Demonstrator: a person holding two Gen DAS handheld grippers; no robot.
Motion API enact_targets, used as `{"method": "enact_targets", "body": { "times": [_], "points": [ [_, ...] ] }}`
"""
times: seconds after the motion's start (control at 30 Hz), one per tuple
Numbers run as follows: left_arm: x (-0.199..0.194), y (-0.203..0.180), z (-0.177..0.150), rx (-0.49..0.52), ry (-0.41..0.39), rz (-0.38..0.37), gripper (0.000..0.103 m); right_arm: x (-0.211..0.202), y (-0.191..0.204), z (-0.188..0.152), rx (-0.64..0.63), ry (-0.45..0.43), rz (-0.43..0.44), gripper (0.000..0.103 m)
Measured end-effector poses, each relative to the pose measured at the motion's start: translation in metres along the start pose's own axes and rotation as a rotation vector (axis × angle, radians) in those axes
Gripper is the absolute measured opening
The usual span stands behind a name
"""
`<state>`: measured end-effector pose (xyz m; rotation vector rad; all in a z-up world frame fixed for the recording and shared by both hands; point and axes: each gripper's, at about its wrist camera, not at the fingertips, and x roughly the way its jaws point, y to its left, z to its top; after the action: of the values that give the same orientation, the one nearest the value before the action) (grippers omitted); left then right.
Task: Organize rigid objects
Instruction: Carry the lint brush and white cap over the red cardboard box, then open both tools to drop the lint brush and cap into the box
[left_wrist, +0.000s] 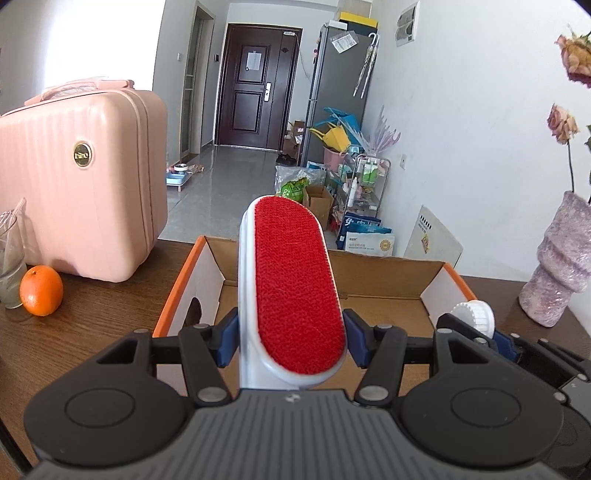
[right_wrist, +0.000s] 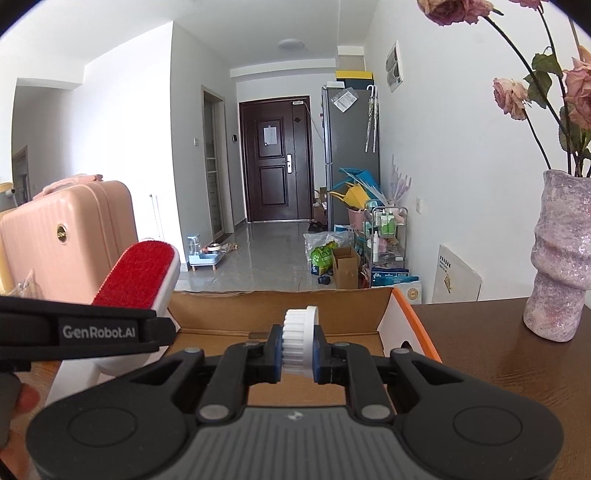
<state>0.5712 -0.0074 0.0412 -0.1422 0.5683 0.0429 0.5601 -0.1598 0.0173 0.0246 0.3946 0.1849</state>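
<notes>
My left gripper (left_wrist: 290, 341) is shut on a white lint brush with a red pad (left_wrist: 295, 288), which juts forward and upward over an open cardboard box (left_wrist: 388, 306) with orange edges. From the right wrist view the same lint brush (right_wrist: 140, 273) shows at the left, with the left gripper's black finger across it. My right gripper (right_wrist: 298, 356) is shut on a small white ridged cap-like disc (right_wrist: 297, 341), held on edge above the box (right_wrist: 280, 299). That disc (left_wrist: 476, 315) and the right gripper also show at the right of the left wrist view.
A pink hard case (left_wrist: 77, 184) stands on the brown table (left_wrist: 92, 325) at the left, with an orange (left_wrist: 40, 290) and a glass (left_wrist: 9, 266) beside it. A purple vase (right_wrist: 561, 254) with dried roses stands at the right. Beyond the table lies a hallway with clutter.
</notes>
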Motion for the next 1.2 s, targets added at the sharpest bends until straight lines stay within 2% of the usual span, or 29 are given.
{"method": "enact_targets", "body": {
  "times": [0.3,0.63,0.67,0.7,0.73,0.77,0.8,0.83,0.9,1.2],
  "points": [
    [0.032,0.001,0.000,0.019,0.061,0.009,0.059,0.024,0.000,0.007,-0.008,0.054,-0.003,0.014],
    [0.037,0.002,-0.001,0.044,0.094,0.016,0.061,0.032,-0.001,0.009,-0.018,0.089,-0.011,0.017],
    [0.035,0.003,-0.001,0.047,0.094,0.023,0.070,0.032,-0.001,0.008,-0.020,0.099,-0.019,0.021],
    [0.033,0.002,0.002,0.051,0.089,0.030,0.081,0.033,-0.001,0.010,-0.020,0.108,-0.024,0.037],
    [0.028,0.003,0.003,0.050,0.066,0.045,0.083,0.032,-0.002,0.010,-0.018,0.112,-0.037,0.054],
    [0.022,0.004,0.005,0.050,0.043,0.067,0.099,0.031,-0.004,0.009,-0.018,0.113,-0.051,0.064],
    [0.017,0.007,0.006,0.044,0.025,0.074,0.103,0.030,-0.005,0.009,-0.017,0.109,-0.057,0.086],
    [0.013,0.010,0.007,0.033,0.013,0.074,0.103,0.029,-0.006,0.010,-0.015,0.101,-0.061,0.100],
    [0.008,0.016,0.009,0.015,0.017,0.066,0.103,0.025,-0.006,0.010,-0.011,0.087,-0.067,0.103],
    [0.002,0.021,0.009,0.020,0.007,0.081,0.103,0.021,-0.003,0.008,-0.022,0.086,-0.058,0.103]
  ]
}}
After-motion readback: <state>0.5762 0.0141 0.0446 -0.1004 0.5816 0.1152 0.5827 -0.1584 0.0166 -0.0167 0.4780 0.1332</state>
